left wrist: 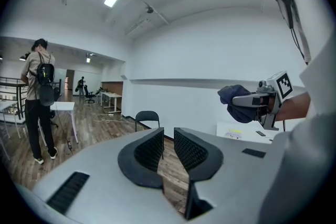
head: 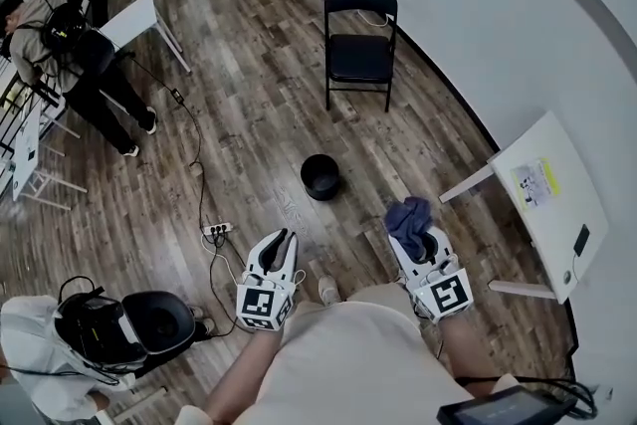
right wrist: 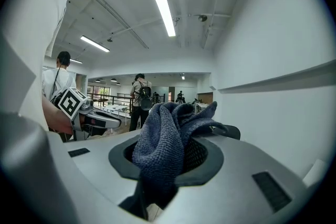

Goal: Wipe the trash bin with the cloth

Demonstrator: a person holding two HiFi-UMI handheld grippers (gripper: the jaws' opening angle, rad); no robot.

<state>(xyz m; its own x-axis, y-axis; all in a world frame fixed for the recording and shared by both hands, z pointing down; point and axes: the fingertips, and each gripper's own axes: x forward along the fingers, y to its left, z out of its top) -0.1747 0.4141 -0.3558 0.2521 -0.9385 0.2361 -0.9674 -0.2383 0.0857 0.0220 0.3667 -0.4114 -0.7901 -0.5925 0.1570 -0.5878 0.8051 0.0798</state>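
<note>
Trash bin (head: 319, 176): small, round, black, open top. It stands upright on the dark wood-plank floor (head: 249, 105), approx mid-frame in the head view. Inside is too dark to read. It sits ahead of both grippers and apart from each.

Cloth (head: 409, 214): dark blue, nubby weave, bunched up. R gripper (head: 416, 236) is clamped on it. The wad pokes out past and above the jaw tips, and in the R gripper view a tail hangs down btwn them. Cloth isn't touching the bin.

L gripper (left wrist: 168, 148): jaws slightly apart w/ a narrow gap. Nothing is in it and floor shows thru. It's held beside the R one, both low in front of the person's torso.

Around:
- Black folding chair (head: 360, 40) beyond the bin, by the white wall (head: 478, 5).
- White table (head: 552, 199) off to the R, w/ a paper sheet and a small dark item on top.
- White power strip (head: 217, 230) w/ cable (head: 196, 139) on the floor L of the bin, just ahead of the L gripper.
- Standing person w/ backpack (head: 75, 65) far L, next to another white table (head: 134, 20).
- Second person (head: 30, 353) in white at lower L, black gear beside.

In the way: bare planks lie btwn grippers and bin. Strip + cable lie to the L of that line.
</note>
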